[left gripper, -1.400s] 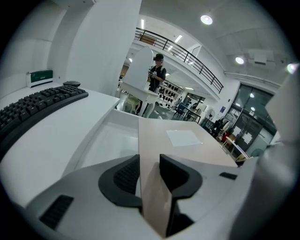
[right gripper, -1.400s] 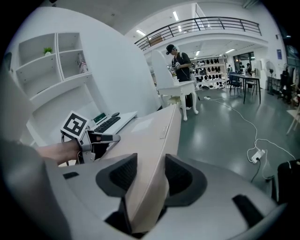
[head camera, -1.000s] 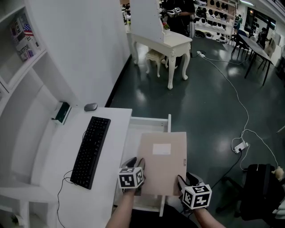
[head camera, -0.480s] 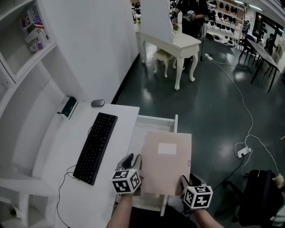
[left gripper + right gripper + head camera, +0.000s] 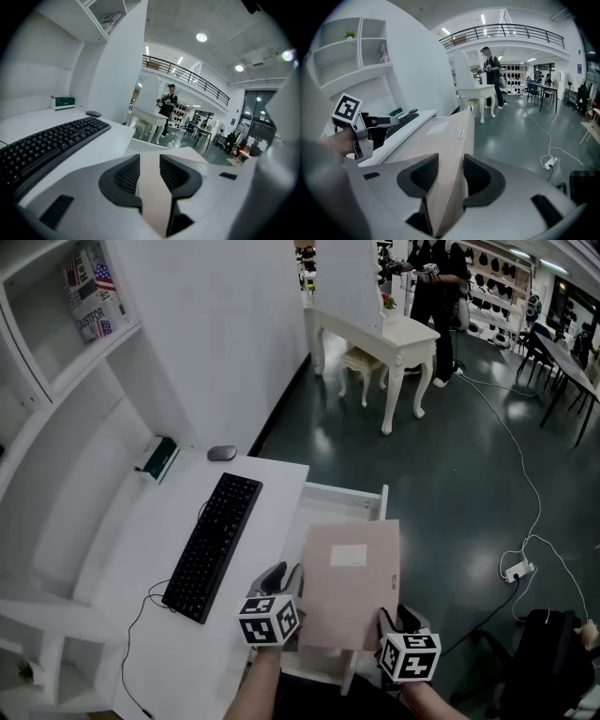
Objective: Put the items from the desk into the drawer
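A flat beige folder (image 5: 349,582) with a white label hangs over the open white drawer (image 5: 342,495) beside the desk (image 5: 122,568). My left gripper (image 5: 286,579) is shut on the folder's near left edge; in the left gripper view the folder (image 5: 152,187) fills the gap between the pads. My right gripper (image 5: 392,620) is shut on the near right corner; its jaws have just been closing on the folder (image 5: 445,154). The drawer's inside is mostly hidden under the folder.
On the desk lie a black keyboard (image 5: 214,543), a grey mouse (image 5: 221,453) and a small green box (image 5: 157,457). Wall shelves rise at the left. Beyond are a white table (image 5: 384,334), a stool, a person, a floor cable with a power strip (image 5: 517,570), and a black bag (image 5: 553,652).
My left gripper has raised its side of the folder a little. The folder stays over the drawer, and both grippers keep their hold.
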Motion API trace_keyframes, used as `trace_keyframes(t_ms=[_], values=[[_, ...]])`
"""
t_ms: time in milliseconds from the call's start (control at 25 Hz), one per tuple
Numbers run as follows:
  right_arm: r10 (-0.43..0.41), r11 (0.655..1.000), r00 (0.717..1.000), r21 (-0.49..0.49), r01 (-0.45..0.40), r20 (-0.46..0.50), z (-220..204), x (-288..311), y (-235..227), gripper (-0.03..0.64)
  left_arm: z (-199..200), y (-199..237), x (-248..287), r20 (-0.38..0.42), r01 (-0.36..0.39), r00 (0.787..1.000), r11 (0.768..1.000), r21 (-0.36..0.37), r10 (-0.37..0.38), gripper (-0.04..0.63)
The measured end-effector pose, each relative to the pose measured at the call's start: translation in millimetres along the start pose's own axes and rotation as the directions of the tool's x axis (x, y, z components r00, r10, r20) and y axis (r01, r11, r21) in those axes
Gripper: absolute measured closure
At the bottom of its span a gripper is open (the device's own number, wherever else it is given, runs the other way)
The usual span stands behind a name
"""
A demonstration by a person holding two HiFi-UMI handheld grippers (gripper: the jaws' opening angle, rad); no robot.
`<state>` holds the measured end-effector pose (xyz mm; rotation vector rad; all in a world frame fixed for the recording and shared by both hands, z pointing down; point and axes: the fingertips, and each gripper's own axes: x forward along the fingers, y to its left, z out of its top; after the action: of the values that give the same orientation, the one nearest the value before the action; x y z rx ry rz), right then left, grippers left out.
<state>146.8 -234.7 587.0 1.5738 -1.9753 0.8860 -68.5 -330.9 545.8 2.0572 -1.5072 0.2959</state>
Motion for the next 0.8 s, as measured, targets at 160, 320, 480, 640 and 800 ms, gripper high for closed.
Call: trace_keyframes(t_ms=[160, 320, 480, 640, 800], values=[[0.018, 0.999, 1.000, -0.048, -0.018, 0.000, 1, 8, 22, 0.443, -1, 5, -4, 0.002, -0.005, 1.000, 1.000, -0.011, 0.005, 0.466], [0.063, 0.996, 0.997, -0.058, -0.066, -0.052, -12, 21, 45, 0.442, -6, 8, -9, -0.002, -0.013, 1.000, 1.000, -0.029, 0.013, 0.469], [0.099, 0.990, 0.991, -0.096, -0.108, -0.090, -21, 32, 64, 0.437, -11, 12, -13, -0.007, -0.018, 1.000, 0.999, -0.044, 0.018, 0.472], [0.128, 0.980, 0.986, -0.138, -0.143, -0.110, -23, 41, 75, 0.425, -16, 16, -18, -0.010, -0.024, 1.000, 0.998, -0.060, 0.023, 0.474], [0.130, 0.968, 0.979, -0.196, -0.159, -0.156, -30, 52, 81, 0.417, -19, 18, -23, -0.011, -0.028, 1.000, 0.997, -0.071, 0.027, 0.476]])
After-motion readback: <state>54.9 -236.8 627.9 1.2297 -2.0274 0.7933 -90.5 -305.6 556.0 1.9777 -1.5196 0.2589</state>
